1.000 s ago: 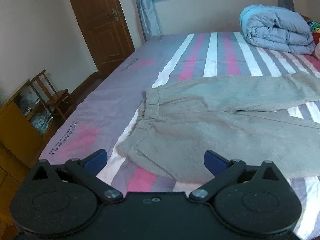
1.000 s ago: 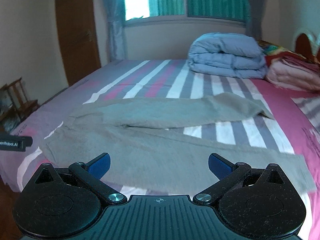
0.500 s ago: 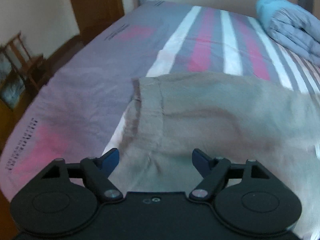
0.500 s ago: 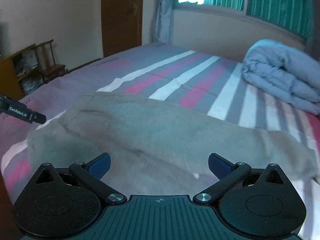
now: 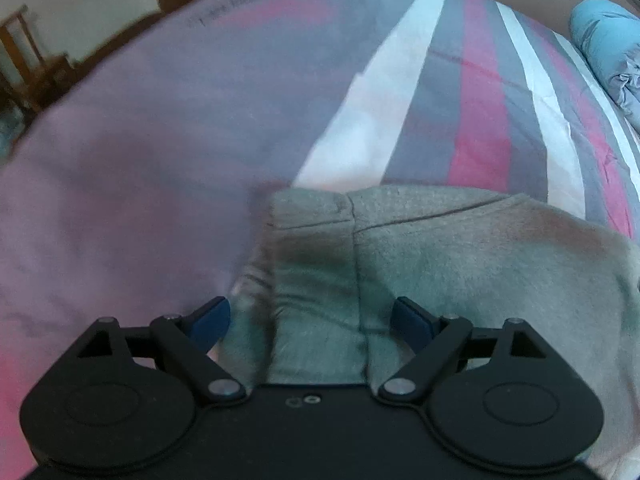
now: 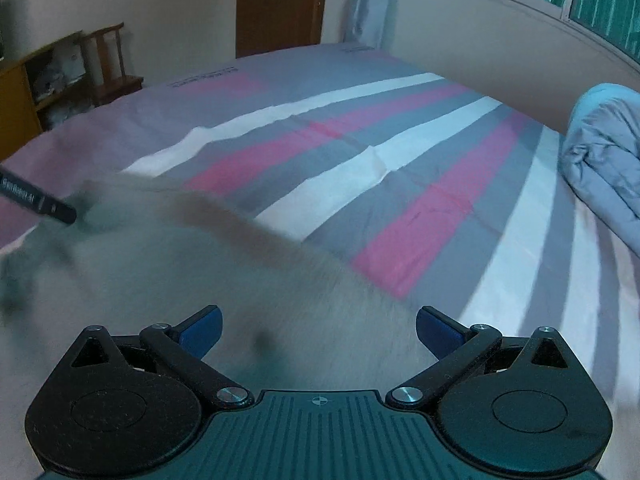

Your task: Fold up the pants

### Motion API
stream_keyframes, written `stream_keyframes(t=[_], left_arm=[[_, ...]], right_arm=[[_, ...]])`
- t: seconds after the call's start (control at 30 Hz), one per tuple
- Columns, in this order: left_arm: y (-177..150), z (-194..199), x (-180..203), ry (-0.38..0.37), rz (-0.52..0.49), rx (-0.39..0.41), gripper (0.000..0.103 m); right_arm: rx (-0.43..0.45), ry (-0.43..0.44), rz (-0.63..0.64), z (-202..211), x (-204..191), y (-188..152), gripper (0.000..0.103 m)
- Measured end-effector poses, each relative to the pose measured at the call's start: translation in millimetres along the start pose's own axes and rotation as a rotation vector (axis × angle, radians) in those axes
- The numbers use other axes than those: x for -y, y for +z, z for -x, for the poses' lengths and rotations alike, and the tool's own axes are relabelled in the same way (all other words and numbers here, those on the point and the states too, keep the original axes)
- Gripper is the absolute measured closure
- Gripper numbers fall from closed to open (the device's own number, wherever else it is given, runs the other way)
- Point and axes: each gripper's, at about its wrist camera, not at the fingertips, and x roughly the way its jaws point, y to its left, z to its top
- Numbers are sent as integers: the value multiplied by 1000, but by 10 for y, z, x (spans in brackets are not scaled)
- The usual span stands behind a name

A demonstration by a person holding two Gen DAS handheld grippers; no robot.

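Note:
Grey pants lie flat on the striped bed sheet. In the left wrist view their waistband corner sits just ahead of my left gripper. Its jaws are opening, and the cloth lies under and between the blue pads without being pinched. In the right wrist view the pants are blurred by motion. My right gripper hangs open over them with nothing gripped. A black part of the left gripper shows at the pants' left end.
A folded blue duvet lies on the right of the bed, also seen in the left wrist view. Past the bed's far edge stand a brown door, a wooden chair and a yellow cabinet.
Both grippers have dropped closer to the pants. The left one moved up to the waistband corner, its jaws narrowing and then widening. The right view swung left toward the door.

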Motion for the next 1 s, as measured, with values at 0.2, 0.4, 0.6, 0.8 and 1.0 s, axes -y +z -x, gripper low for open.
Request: stream_keyframes(t=[0.2, 0.4, 0.6, 0.8, 1.0], left_arm=[[16, -173, 10, -42, -28, 22, 26], [-53, 40, 40, -66, -32, 60, 73], [-257, 638, -8, -90, -32, 165, 78], [-941, 1490, -174, -141, -92, 261, 78], [-1835, 1661, -307, -98, -129, 178, 63]], right_arm=[[-94, -32, 102, -636, 61, 100, 0], [-103, 30, 169, -566, -167, -21, 97], [9, -2, 153, 178, -403, -116, 99], [101, 2, 145, 1249, -793, -606, 99], [85, 59, 94, 1887, -1379, -1477, 99]])
